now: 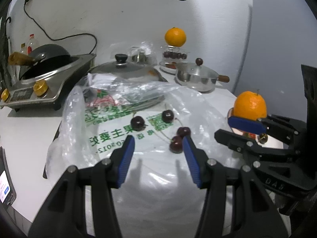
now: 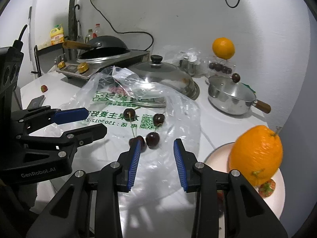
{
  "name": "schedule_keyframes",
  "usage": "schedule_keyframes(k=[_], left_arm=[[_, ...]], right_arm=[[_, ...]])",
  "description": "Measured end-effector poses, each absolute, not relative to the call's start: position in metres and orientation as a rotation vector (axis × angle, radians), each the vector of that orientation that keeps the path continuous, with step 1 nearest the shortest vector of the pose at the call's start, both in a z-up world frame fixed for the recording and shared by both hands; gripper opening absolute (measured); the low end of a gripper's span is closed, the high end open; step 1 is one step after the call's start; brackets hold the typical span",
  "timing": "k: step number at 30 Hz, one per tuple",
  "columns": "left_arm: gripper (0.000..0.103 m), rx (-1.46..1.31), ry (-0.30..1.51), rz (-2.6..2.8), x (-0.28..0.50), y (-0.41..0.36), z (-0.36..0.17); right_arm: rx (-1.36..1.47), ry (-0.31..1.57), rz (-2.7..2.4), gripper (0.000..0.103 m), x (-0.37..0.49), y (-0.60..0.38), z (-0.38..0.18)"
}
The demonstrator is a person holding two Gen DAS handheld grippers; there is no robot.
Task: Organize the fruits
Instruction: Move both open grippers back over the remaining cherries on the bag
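Left wrist view: the left claw (image 1: 158, 140) hangs released, jaws wide, just above the clear plastic bag (image 1: 122, 107) spread on the white worktop (image 1: 25, 134). Four dark cherries lie loose on the bag. The near pair of cherries (image 1: 179, 138) sits touching its right finger, and two single cherries (image 1: 151, 120) lie further ahead, between the jaws' lines. To take one cleanly, the claw should probably shift right so a single fruit sits centred between the pads, then close gently, since a cherry bruises and rolls easily and the thin film could be pinched along with it. Off to the right, the right claw (image 1: 229, 129) reaches in sideways, released, in front of a pink plate (image 1: 237, 129) carrying an orange (image 1: 249, 106). Far ahead, stacked glass dishes (image 1: 174, 56) hold more dark cherries, with a second orange (image 1: 175, 36) perched on top. A lidded steel pot (image 1: 196, 77) stands beside them.

Right wrist view: the right claw (image 2: 157, 144) is likewise released and empty. The near pair of cherries (image 2: 145, 140) lies at its left fingertip, partly hidden by it. The left claw (image 2: 95, 122) enters from the left over the bag. Close on the right, the pink plate (image 2: 218, 154) holds the orange (image 2: 255, 156) with a strawberry (image 2: 267, 187) under its edge. A lone strawberry (image 2: 44, 88) lies far left on the worktop.
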State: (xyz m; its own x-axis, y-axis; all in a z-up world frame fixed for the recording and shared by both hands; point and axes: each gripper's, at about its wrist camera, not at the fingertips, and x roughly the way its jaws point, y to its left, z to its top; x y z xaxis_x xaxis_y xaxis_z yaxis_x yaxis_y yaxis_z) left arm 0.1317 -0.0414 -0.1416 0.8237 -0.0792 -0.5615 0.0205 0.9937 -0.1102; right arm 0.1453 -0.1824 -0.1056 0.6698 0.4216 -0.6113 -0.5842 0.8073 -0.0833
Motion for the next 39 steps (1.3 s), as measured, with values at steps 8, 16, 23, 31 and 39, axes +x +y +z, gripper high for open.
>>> schedule_keyframes(k=[8,16,23,31,39], left_arm=[[0.052,-0.124,0.613,-0.042,0.139,-0.026,-0.151],[0.052,-0.140,0.625,-0.019,0.143,-0.012,-0.159],[0.052,-0.143,0.630,0.003,0.142,-0.001,-0.164],[0.052,-0.147,0.637,0.007,0.142,0.002,-0.169],[0.053,-0.155,0.633,0.005,0.141,0.005,-0.169]], right_arm=[[-0.291,0.633,0.590,0.037,0.157,-0.161,-0.114],[-0.300,0.659,0.601,0.037,0.166,-0.149,-0.124],[-0.302,0.691,0.609,0.037,0.169,-0.138,-0.136],[-0.285,0.733,0.589,0.037,0.174,-0.139,-0.147],[-0.303,0.791,0.577,0.037,0.180,-0.131,-0.153]])
